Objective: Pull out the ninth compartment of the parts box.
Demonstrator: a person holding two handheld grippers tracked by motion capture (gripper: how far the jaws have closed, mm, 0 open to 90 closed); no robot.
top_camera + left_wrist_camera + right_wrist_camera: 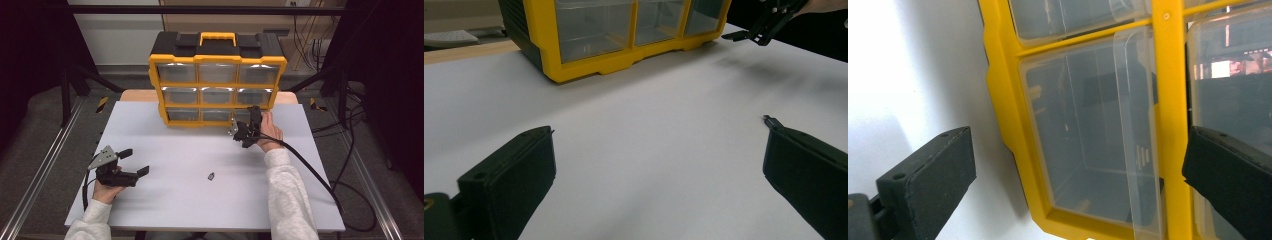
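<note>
A yellow and black organizer (217,79) with clear drawers stands upright at the back of the white table (190,200). My right gripper (254,115) is turned on its side and held open just in front of its bottom right drawer (247,115). In the right gripper view the right gripper (1079,135) is spread wide across a clear drawer front (1088,135) and the yellow frame (1003,100), gripping nothing. My left gripper (135,161) hovers open and empty over the table's front left. In the left gripper view the left gripper (657,126) faces the organizer (624,30).
A small dark object (211,176) lies on the table in front of the middle, between the two hands. The right gripper's cable (310,170) trails off the table's right side. The other gripper (764,25) appears far off in the left gripper view.
</note>
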